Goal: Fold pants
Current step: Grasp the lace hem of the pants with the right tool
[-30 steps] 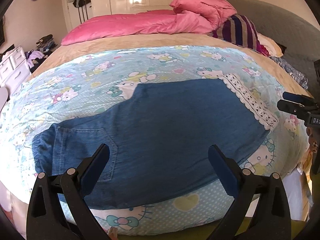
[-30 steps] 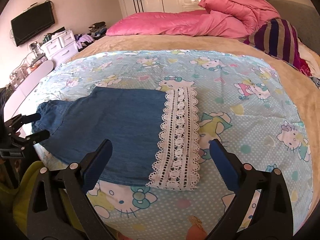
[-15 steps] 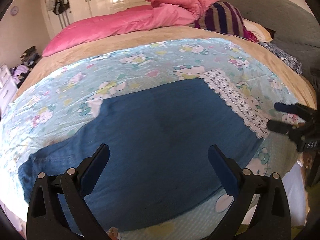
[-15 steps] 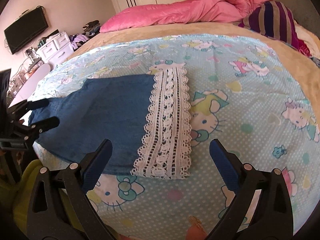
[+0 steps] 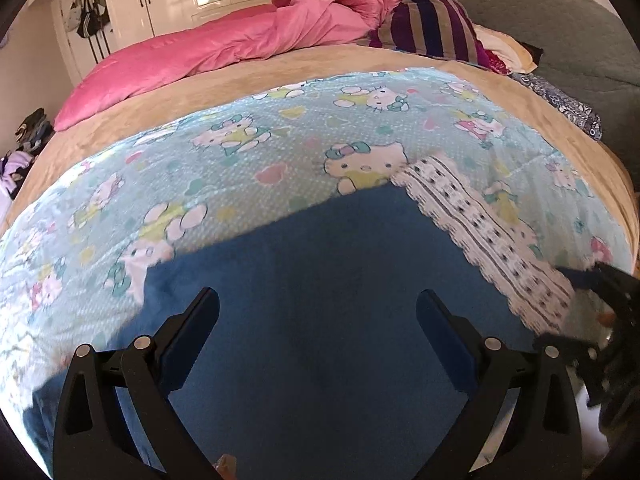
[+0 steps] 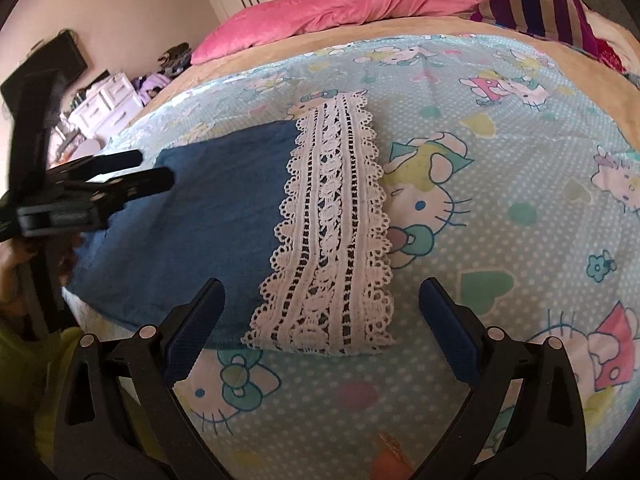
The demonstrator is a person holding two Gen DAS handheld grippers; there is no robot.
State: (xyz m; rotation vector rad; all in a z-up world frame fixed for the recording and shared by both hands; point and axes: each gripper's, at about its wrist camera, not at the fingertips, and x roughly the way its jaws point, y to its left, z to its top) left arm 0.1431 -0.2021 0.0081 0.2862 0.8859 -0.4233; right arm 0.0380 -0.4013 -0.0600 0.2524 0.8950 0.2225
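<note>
Left gripper [image 5: 318,310] low over the denim pants [image 5: 320,320], fingers spread wide, nothing held. Right gripper [image 6: 320,306] also spread and empty, hovering above the white lace hem [image 6: 332,220]. Pants lie flat on the cartoon-cat blanket [image 6: 500,160] at the bed's near edge. Waist end is cut off and blurred in the left wrist view.

A wide bed [image 5: 248,80] is carrying a cartoon-cat printed aqua sheet [image 6: 500,152]; lace-hemmed blue denim pants [image 6: 216,208] are lying flat on it, beside a rumpled pink duvet [image 5: 224,48].
</note>
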